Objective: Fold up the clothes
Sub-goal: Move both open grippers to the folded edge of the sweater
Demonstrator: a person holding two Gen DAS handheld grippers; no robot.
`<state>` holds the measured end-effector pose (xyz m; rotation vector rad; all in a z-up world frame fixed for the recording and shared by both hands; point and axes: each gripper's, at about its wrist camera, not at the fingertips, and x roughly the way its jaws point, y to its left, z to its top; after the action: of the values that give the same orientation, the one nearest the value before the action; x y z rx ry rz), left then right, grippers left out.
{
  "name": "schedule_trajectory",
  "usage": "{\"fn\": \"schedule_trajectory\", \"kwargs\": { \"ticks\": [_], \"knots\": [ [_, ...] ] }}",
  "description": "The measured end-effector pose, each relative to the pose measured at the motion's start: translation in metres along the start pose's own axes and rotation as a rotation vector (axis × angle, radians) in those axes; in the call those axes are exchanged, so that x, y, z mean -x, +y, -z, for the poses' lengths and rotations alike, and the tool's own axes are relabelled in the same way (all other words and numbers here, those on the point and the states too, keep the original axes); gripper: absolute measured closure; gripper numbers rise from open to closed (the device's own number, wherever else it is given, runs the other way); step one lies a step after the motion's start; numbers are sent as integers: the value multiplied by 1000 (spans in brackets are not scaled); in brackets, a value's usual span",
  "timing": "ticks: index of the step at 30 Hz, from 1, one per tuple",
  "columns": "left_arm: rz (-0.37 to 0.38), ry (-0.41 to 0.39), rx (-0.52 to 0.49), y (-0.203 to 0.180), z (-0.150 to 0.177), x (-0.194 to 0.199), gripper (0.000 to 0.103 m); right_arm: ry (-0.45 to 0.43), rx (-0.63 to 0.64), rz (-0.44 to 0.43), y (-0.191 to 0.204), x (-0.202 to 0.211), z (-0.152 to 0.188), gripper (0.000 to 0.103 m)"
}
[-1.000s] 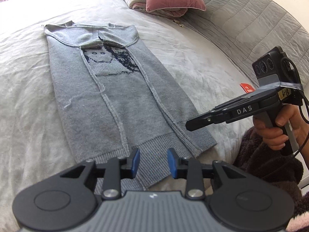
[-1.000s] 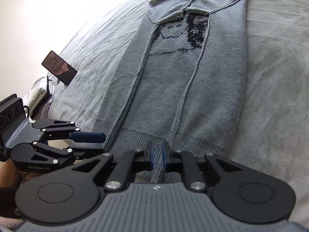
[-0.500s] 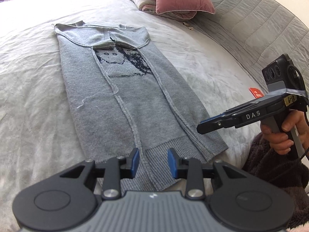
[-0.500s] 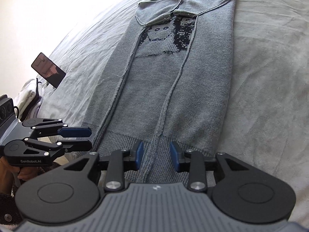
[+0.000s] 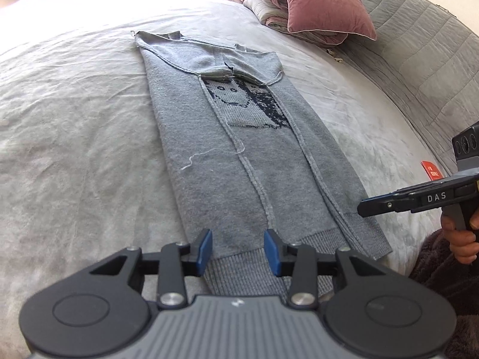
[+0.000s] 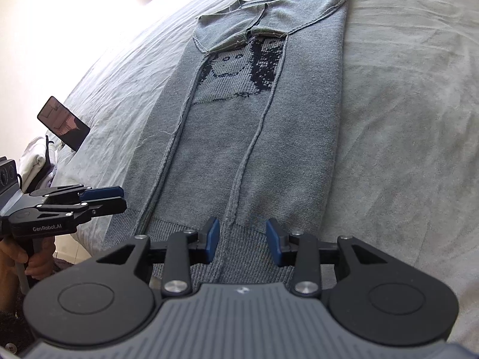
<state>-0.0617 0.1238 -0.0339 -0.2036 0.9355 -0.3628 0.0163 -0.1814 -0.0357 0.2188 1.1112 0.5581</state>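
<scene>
A grey knitted sweater (image 5: 248, 161) with a dark smiley-face pattern lies flat on the bed, both sides folded inward into a long strip; it also shows in the right wrist view (image 6: 254, 137). My left gripper (image 5: 238, 251) is open and empty, just above the ribbed hem (image 5: 248, 269) at its left part. My right gripper (image 6: 243, 240) is open and empty over the hem's right part (image 6: 245, 248). Each gripper shows in the other's view: the right one (image 5: 363, 208) by the hem's right corner, the left one (image 6: 118, 199) by the hem's left corner.
The bed has a pale grey cover (image 5: 74, 149). A pink cushion (image 5: 323, 3) and folded bedding (image 5: 266, 3) lie at the far end beside a quilted grey headboard (image 5: 419, 45). A red card (image 5: 431, 170) lies on the right. A dark phone (image 6: 63, 123) stands at the left bed edge.
My right gripper has opened from shut. Both grippers have shifted along the hem, the left one to the left and the right one to the right.
</scene>
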Motion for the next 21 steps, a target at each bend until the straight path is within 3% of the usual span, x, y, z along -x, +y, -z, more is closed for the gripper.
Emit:
{"fn": "schedule_trajectory", "kwargs": {
  "ticks": [7,15,21],
  "knots": [
    [-27,47,76,23,6,10,63,-36,-65,38,-24,24,2,60],
    [38,95,125,29,16,10,65,-1,-130,21,-37,30,22,60],
    [117,125,177,31,24,5,66,55,-170,-42,-38,21,32,60]
  ]
}}
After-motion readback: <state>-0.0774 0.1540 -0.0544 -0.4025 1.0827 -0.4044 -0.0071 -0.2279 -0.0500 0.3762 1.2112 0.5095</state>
